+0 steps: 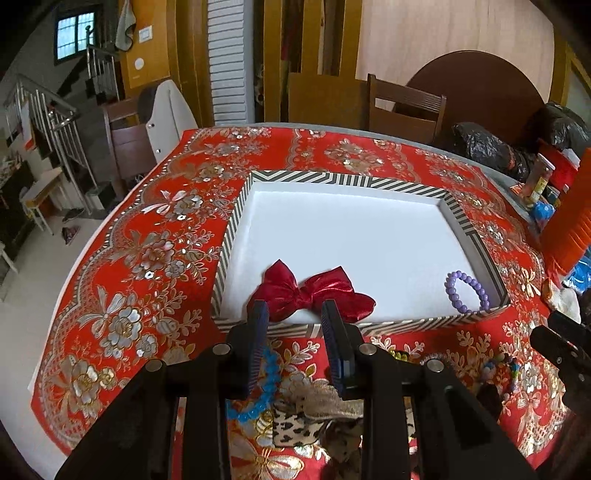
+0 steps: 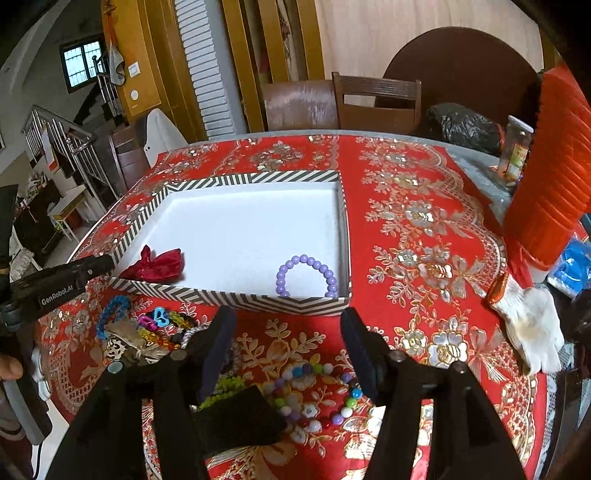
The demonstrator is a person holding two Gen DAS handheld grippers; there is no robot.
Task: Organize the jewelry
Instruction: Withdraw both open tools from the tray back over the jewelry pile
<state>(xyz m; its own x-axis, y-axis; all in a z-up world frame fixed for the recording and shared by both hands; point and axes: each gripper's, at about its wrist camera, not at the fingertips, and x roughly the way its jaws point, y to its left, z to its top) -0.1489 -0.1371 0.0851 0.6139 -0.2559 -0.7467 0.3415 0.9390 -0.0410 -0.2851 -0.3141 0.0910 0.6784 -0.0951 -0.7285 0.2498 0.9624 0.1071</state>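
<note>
Home dining room: staircase (image 1: 55, 122), wooden chair (image 1: 404, 109), floral tablecloth (image 1: 147, 258).

Box (image 1: 236, 221) centre free; bow (image 1: 314, 291), bracelet (image 1: 467, 291) near front wall.

Wooden chair (image 1: 404, 109), steel stair railing (image 1: 44, 110), barred window (image 1: 72, 33).

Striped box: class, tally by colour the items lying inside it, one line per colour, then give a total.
Inside the striped box:
Red: 1, the red bow
Purple: 1, the purple bead bracelet
Total: 2
The other jewelry lies outside on the tablecloth.
</note>
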